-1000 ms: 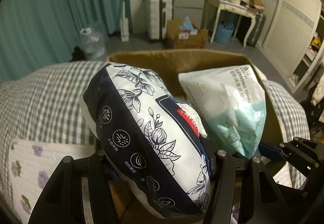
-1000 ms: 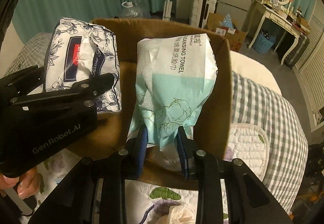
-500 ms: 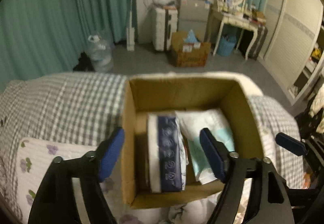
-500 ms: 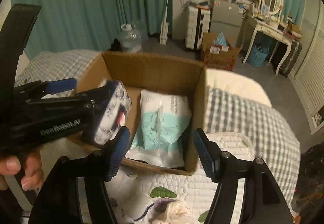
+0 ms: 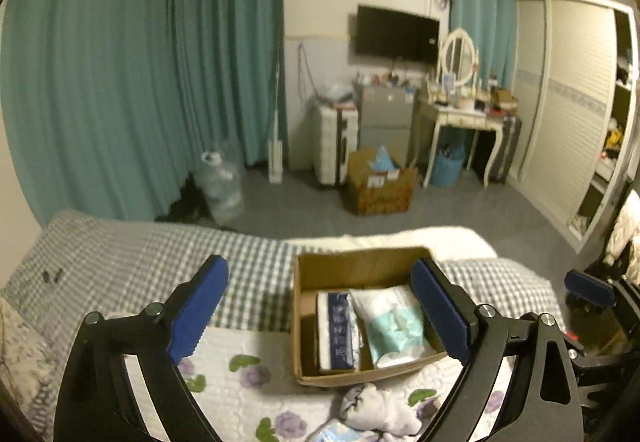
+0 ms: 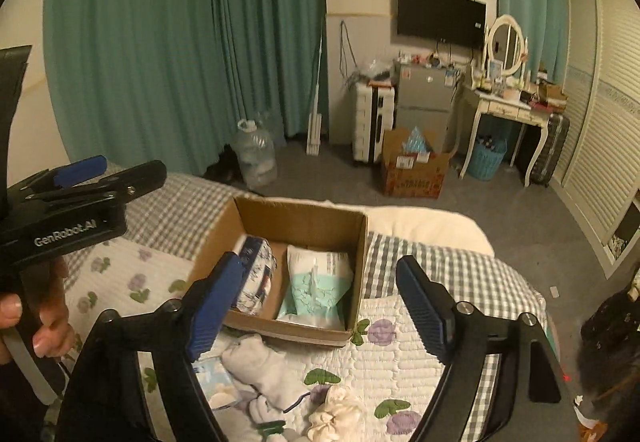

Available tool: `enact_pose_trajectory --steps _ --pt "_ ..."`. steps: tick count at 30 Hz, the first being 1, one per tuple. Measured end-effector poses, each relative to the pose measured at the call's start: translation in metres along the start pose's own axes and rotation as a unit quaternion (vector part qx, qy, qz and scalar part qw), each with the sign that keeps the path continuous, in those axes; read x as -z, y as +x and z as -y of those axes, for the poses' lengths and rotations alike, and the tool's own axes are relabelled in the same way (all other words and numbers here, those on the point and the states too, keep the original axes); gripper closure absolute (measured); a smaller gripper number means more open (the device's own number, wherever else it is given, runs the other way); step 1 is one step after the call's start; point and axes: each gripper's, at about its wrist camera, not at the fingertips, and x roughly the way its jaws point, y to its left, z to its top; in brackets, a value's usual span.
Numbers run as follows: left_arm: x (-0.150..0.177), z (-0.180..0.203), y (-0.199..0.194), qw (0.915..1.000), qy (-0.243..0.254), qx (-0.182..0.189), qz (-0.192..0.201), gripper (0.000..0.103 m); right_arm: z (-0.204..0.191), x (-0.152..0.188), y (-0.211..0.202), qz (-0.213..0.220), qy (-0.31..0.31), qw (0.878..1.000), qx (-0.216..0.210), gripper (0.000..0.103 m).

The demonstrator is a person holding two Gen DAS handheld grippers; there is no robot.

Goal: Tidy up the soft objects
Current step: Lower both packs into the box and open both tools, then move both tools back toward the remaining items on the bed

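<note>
A cardboard box [image 5: 360, 266] [image 6: 300, 216] sits on the bed. Inside lie a navy floral tissue pack [image 5: 335, 330] [image 6: 258, 274] on the left and a white-and-teal cleansing towel pack [image 5: 394, 322] [image 6: 316, 286] on the right. My left gripper [image 5: 324, 316] is open and empty, raised above and in front of the box. My right gripper [image 6: 320, 302] is open and empty, also held back above the box. Loose soft items lie in front of the box: a grey-white sock bundle [image 5: 380, 408] [image 6: 260, 362], a cream scrunchie [image 6: 340, 414] and a light blue pack [image 6: 214, 378].
The bed has a checked sheet [image 5: 140, 254] and a quilted floral cover [image 6: 400, 362]. The other gripper's body and the hand holding it fill the left of the right wrist view [image 6: 60, 218]. Beyond the bed are curtains, a water jug [image 5: 222, 186], another carton [image 5: 380, 186] and a dressing table [image 5: 464, 122].
Both grippers let go of their packs, which now lie in the box. Both opened wide and pulled back and up, away from the box.
</note>
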Motion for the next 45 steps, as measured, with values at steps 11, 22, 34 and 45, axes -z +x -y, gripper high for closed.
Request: enact_pose_trajectory --steps 11,22,34,45 --pt "0.006 -0.011 -0.090 0.9965 0.002 -0.029 0.079 0.000 -0.019 0.006 -0.099 0.069 -0.008 0.998 -0.002 0.008" --pt "0.039 -0.005 -0.115 0.9959 0.000 -0.037 0.083 0.000 -0.027 0.026 -0.154 0.107 -0.018 0.994 -0.006 0.002" --pt "0.074 0.004 -0.080 0.9988 0.007 -0.032 0.036 0.000 -0.015 0.056 -0.142 0.084 -0.008 0.996 0.011 0.002" --pt "0.111 0.006 -0.019 0.9992 0.009 -0.024 -0.032 0.000 -0.004 0.090 -0.081 0.024 -0.012 0.999 0.035 0.002"
